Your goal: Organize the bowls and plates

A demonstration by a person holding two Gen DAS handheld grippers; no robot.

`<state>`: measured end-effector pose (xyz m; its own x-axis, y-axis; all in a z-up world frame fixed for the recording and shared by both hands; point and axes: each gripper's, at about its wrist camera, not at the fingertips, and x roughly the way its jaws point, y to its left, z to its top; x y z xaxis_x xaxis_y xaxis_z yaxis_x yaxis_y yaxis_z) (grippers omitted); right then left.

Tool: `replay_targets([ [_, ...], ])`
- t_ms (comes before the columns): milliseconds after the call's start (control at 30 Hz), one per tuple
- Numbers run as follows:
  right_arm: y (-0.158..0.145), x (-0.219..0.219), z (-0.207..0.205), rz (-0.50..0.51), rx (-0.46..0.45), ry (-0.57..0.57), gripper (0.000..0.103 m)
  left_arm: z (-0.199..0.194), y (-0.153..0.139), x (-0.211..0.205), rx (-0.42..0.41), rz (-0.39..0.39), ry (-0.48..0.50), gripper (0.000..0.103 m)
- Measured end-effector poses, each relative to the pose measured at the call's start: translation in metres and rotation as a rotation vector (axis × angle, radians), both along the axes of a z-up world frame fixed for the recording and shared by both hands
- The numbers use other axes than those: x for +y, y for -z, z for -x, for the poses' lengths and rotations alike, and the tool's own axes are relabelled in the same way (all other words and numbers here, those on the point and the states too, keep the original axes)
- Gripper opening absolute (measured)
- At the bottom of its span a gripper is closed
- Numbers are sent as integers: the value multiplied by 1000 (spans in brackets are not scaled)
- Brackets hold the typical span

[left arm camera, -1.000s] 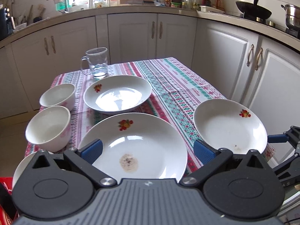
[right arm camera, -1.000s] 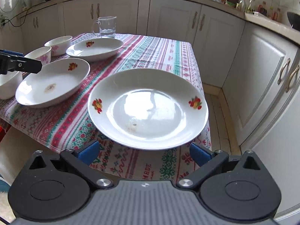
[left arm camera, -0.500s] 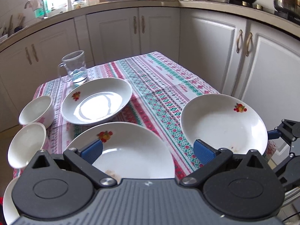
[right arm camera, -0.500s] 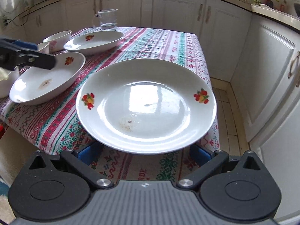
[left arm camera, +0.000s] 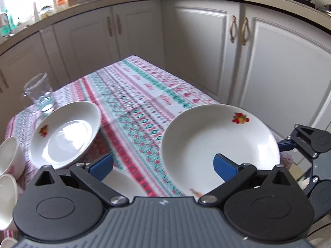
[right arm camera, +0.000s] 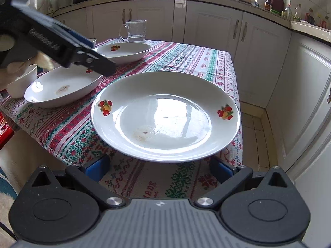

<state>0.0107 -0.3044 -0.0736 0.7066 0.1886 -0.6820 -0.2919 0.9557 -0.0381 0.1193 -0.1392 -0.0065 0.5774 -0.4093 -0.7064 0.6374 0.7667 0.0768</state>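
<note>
White cabinets ringed the kitchen behind a worktop covered in a patterned cloth, on which we had three plates, some bowls and a glass mug to deal with. Largest and nearest was the right-hand plate, sitting at the worktop's near corner with its front rim jutting past the edge. Our right gripper sat low before it, jaws spread wide and holding nothing, the blue pads just under that overhanging rim. To do this step well, we judged, the jaws should take the rim squarely at its middle, and the plate should be lifted level, since glazed china may slip. Left of it lay a soiled plate, and beyond that a third plate near the mug. Our left gripper hovered above the cloth between the plates, jaws likewise spread and empty; the picture was blurred there. Small white bowls stood at the far left edge.
</note>
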Motion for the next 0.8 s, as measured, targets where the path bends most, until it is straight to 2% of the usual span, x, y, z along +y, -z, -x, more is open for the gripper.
replay_targets([
  [167,1,-5,-3,-10,-17,-28,103,-17,4,-20,19,-28,63,102],
  [333,4,-9,-1,-22,-49,-43,103,-35,13,-36,63,-44,118,98],
  [400,5,-10,-1,-24,-55,-53,103,-43,17,-41,86,-56,135,89],
  [567,7,-12,-7,-30,-70,-46,103,-58,27,-51,148,-65,177,86],
  [800,8,-12,-5,-39,-92,-50,103,-72,37,-63,214,-97,220,68],
])
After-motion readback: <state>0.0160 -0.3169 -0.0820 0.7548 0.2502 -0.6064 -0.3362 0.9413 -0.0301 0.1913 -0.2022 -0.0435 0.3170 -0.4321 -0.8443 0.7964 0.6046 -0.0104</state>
